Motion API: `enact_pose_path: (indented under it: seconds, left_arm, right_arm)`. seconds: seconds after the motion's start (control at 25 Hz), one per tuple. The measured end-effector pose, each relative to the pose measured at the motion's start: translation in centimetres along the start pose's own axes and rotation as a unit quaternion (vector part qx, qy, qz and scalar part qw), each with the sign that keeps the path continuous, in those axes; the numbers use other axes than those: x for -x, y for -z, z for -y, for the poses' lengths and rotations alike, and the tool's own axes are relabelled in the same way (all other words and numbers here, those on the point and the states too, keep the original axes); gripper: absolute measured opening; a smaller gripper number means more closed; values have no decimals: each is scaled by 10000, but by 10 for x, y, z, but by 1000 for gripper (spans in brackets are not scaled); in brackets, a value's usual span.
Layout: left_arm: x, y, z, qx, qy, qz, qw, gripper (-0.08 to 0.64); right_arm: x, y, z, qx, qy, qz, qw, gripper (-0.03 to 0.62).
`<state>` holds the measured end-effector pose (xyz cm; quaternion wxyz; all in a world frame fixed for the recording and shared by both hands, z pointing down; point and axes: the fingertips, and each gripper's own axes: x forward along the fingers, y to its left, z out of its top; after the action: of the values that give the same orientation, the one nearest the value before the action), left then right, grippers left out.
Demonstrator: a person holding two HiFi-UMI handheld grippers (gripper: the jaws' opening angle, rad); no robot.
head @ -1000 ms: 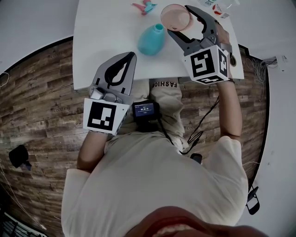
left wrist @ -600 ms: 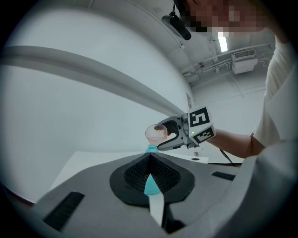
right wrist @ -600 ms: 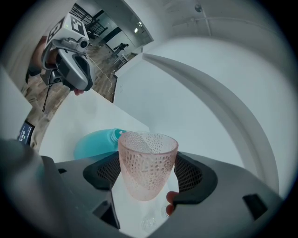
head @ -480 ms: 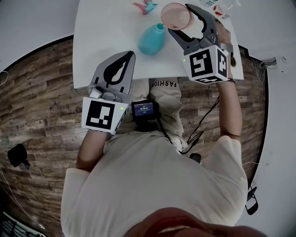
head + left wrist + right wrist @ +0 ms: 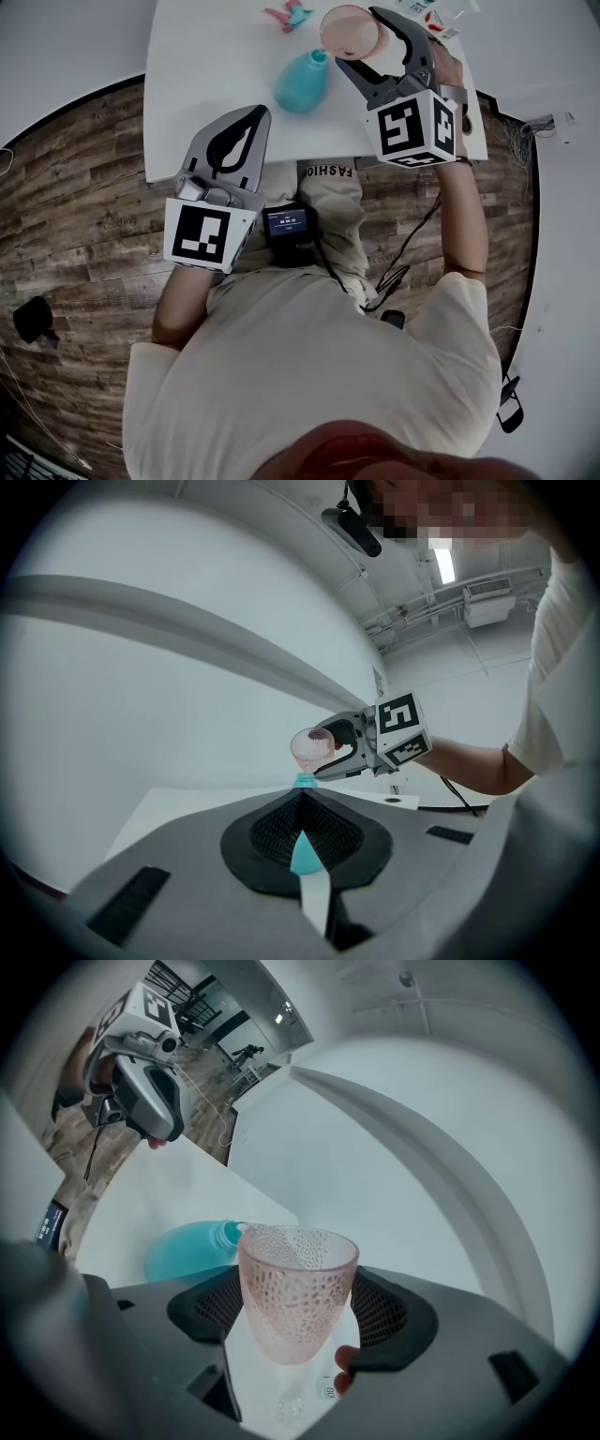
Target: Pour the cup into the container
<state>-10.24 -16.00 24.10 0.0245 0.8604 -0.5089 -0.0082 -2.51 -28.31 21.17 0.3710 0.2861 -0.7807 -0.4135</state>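
A pink dimpled cup [image 5: 350, 31] hangs above the white table [image 5: 206, 66] with my right gripper [image 5: 357, 37] shut on its sides. In the right gripper view the cup [image 5: 298, 1288] sits between the black pads [image 5: 389, 1312]. The teal narrow-necked container [image 5: 303, 82] stands on the table just left of the cup, its body [image 5: 192, 1249] low behind it. From the left gripper view the cup [image 5: 314, 750] hovers over the container's neck [image 5: 305, 781]. My left gripper [image 5: 261, 112] is shut and holds nothing, hovering over the table's near edge.
A small pink and teal object [image 5: 292, 13] lies at the table's far side. Small packets [image 5: 436, 14] sit at the far right corner. A black device with a screen [image 5: 289, 223] rests on the person's lap. Below lies wooden floor [image 5: 84, 216] with cables [image 5: 403, 262].
The right gripper and the pink cup have edged slightly left and farther over the table. The left gripper has barely moved.
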Motion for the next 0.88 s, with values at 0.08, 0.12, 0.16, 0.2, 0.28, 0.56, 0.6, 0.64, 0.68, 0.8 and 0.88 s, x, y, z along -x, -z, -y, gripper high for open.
enact_pose_path:
  seconds: [0.08,0.12,0.16,0.2,0.28,0.56,0.6,0.64,0.68,0.8,0.88]
  left_arm:
    - [-1,-1,1,-32,23,-4,10000,11]
    - [-1,-2,1,-41,30,2,10000,11]
    - [-2,-2,1,-44,33,10,10000,11]
    - [-2,-3,1,-42,32,19,10000,11]
    - [-2,-4,0,-39,23,34,10000,11]
    - [-1,-1,-3,8,-10,9,10000,11]
    - [-1,-1,-3,9,-15,8,10000,11]
    - [-1,-1,-4,7,-19,11,10000,11]
    - [0,-1,-4,3,-23,16,10000,11]
    - [0,-2,-4,-8,-27,21,10000,11]
    - [-1,-2,-5,-14,-28,16,10000,11]
  right_arm:
    - [0,0,1,13,8,-4,10000,362]
    - [0,0,2,24,13,-5,10000,362]
    - [0,0,3,34,19,-5,10000,362]
    - [0,-1,3,42,26,-5,10000,362]
    - [1,-1,4,57,39,-4,10000,362]
    - [1,-2,8,144,78,-26,9999,362]
    - [1,-2,8,157,88,-27,9998,362]
    - [1,-3,9,168,100,-27,9998,362]
    - [1,-3,10,175,112,-26,9998,362]
    - [2,-4,10,197,127,-18,9997,362]
    - [1,-5,12,223,139,-21,9997,362]
